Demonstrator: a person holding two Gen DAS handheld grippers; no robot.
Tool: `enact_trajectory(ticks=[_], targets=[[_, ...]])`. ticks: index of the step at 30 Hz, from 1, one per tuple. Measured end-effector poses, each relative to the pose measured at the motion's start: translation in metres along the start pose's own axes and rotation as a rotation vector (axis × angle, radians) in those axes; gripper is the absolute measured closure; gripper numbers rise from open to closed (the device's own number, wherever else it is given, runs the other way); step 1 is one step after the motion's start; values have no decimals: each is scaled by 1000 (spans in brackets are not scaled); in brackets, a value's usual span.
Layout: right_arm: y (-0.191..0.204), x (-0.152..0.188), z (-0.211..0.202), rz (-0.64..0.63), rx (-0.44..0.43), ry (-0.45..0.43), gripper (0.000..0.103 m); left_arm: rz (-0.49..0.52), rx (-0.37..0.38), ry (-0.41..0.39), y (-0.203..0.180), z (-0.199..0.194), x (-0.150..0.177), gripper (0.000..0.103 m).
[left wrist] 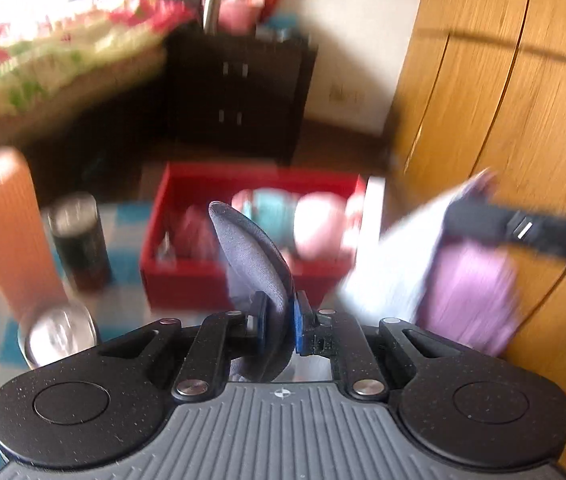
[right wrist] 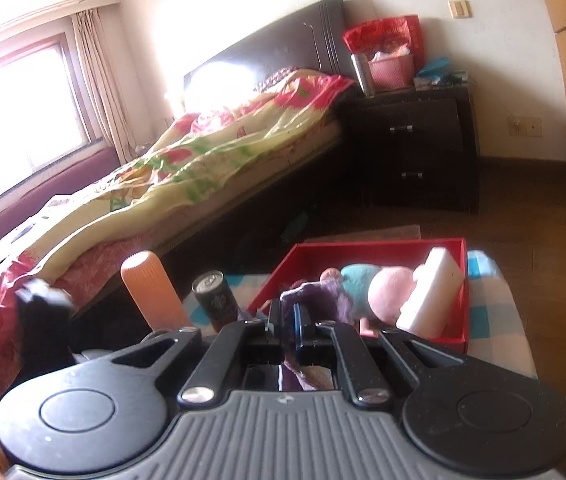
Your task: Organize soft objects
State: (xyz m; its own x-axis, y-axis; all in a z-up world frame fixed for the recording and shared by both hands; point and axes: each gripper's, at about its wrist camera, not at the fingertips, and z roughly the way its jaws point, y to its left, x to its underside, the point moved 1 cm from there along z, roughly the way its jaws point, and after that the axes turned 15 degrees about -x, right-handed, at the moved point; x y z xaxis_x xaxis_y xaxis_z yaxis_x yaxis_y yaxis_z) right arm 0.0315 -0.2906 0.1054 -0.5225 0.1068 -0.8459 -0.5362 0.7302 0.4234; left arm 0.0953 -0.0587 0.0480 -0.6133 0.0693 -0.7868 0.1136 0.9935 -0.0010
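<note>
My left gripper (left wrist: pixel 279 322) is shut on a dark grey soft pad (left wrist: pixel 249 252) that stands up between the fingers, in front of a red box (left wrist: pixel 187 276). The box holds a pink and teal plush toy (left wrist: pixel 315 228) and a white sponge block (left wrist: pixel 373 216). My right gripper (right wrist: pixel 285 326) is shut on a purple cloth (right wrist: pixel 323 294) and holds it at the near edge of the red box (right wrist: pixel 457 280), beside the plush toy (right wrist: pixel 387 290) and white sponge (right wrist: pixel 431 296). In the left wrist view the right gripper (left wrist: pixel 495 224) shows with the purple and white cloth (left wrist: pixel 471 292) hanging from it.
An orange ribbed bottle (left wrist: pixel 7 224) and a dark drink can (left wrist: pixel 79 240) stand left of the box on a blue-checked cloth (right wrist: pixel 487 312); another can top (left wrist: pixel 59 336) is nearer. A bed (right wrist: pixel 163 168), dark nightstand (right wrist: pixel 415 148) and wooden wardrobe (left wrist: pixel 503 100) surround the area.
</note>
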Motion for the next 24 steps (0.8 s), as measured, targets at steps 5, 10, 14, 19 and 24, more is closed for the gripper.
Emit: enact_trajectory(ticks=[5,10,14,19,24], targets=[[3,-12,4,-20,2,-41,103,-15,16,-70,-7,-8,-21,93],[-1,1,9,-35,15,63,103,33,19,-14,-12,-1,-7,93],[-9,30,27,-114,77,239,71,51,23,63,-4,1,13,92],[-19,37,57,-102,22,307,34,9,19,72,12,-4,11,92],[-27,54,86,-99,33,380,41,44,30,86,10,-2,13,92]])
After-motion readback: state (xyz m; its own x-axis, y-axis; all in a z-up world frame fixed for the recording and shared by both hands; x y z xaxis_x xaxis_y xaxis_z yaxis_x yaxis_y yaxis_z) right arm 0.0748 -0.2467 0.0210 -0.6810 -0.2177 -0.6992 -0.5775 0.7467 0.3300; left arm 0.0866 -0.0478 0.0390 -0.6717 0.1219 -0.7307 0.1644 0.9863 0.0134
